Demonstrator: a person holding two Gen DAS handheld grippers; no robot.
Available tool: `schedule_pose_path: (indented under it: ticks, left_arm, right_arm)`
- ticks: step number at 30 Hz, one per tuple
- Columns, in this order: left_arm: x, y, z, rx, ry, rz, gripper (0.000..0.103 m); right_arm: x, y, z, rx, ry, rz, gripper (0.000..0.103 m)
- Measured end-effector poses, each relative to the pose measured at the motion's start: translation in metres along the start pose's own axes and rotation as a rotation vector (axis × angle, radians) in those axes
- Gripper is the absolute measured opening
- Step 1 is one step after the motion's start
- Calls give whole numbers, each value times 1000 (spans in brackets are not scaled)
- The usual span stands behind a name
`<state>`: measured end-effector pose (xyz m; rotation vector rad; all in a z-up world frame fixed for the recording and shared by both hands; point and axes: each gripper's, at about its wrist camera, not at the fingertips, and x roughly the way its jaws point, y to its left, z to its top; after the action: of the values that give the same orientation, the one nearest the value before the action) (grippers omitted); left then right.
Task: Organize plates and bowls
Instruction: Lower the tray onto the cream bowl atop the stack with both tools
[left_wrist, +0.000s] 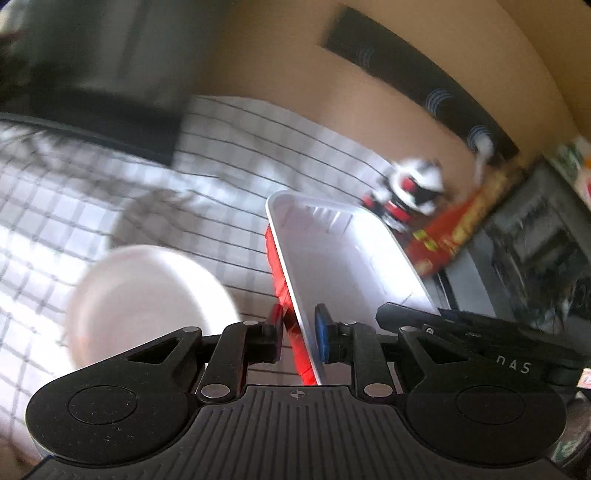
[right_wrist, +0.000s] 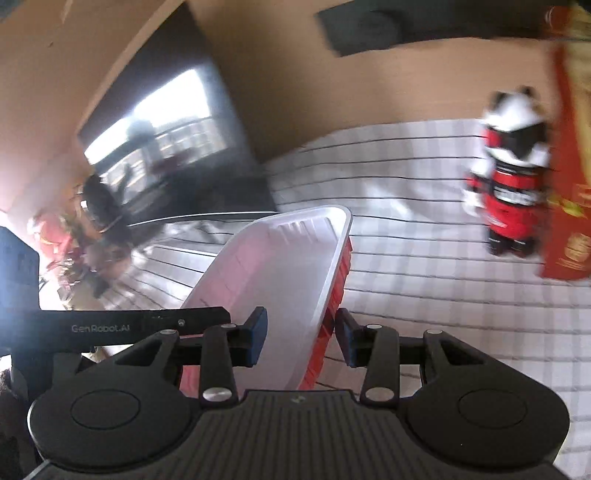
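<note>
A rectangular tray (left_wrist: 332, 266), white inside with red outer walls, hangs tilted above the checked tablecloth (left_wrist: 229, 155), carried by both grippers at once. The left gripper (left_wrist: 300, 334) has its narrow jaws on the tray's near rim, one pad on the red outside and one on the white inside. The right gripper (right_wrist: 300, 338) pinches the opposite long wall of the tray (right_wrist: 280, 266) in the same way. A white bowl (left_wrist: 147, 302) sits on the cloth just left of the tray. A panda figure in red (right_wrist: 511, 184) stands near the cloth's far edge, beside a red box (right_wrist: 569, 206).
</note>
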<state>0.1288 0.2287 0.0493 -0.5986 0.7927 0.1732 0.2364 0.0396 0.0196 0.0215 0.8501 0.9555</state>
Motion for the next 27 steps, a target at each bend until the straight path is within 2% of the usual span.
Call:
schedule_pose_path:
  ticks: [5, 10, 15, 21, 23, 27]
  left_arm:
    - [-11, 58, 11, -89, 41, 84, 19]
    - [0, 103, 4, -180, 104, 125, 18]
    - [-4, 117, 0, -194, 122, 89, 17]
    - [-1, 125, 19, -199, 94, 63, 19]
    - [2, 129, 23, -211, 102, 43, 19]
    - [9, 138, 22, -227, 143, 46, 18]
  right_arm:
    - [51, 45, 5, -36, 71, 57, 41]
    - [96, 68, -10, -48, 164, 51, 42]
    - [112, 76, -19, -46, 231, 26, 41]
    - [109, 79, -6, -23, 187, -15, 41]
    - [113, 80, 1, -9, 198, 1, 42]
    - [121, 88, 5, -23, 202, -30, 42]
